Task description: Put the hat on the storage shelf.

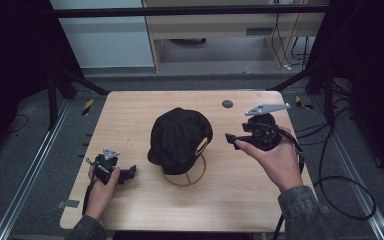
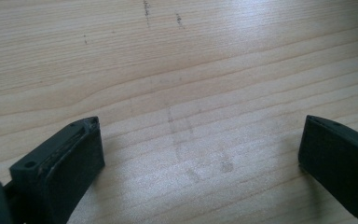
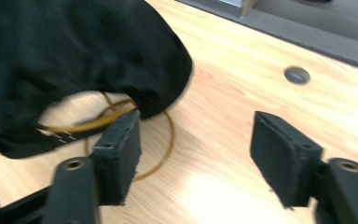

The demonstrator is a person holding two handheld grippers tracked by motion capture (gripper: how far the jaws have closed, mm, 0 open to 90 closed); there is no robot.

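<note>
While the black fabric cap (image 1: 180, 137) sits on its thin brass-coloured wire stand (image 1: 185, 177) at the centre of the high view, the right gripper (image 1: 231, 139) hangs just to the right of it, jaws pointing at the cap and holding nothing. The left gripper (image 1: 130, 173) rests low at the lower left of the pale wooden table (image 1: 130, 107), well apart from the cap.

In the left gripper view, its jaws stand wide over bare wood, so that hand can stay parked or come in later to steady the stand.

In the right gripper view, the jaws stand wide with only table between them; the cap (image 3: 74, 56) fills the upper left, its rear opening and the wire ring (image 3: 156, 154) just beyond the left pad (image 3: 121, 158). The frame is blurred, so whether that pad brushes the wire is unclear. A good approach probably slides one pad under the cap's edge, closes on cloth alone, clear of the wire, and then lifts straight.
</note>
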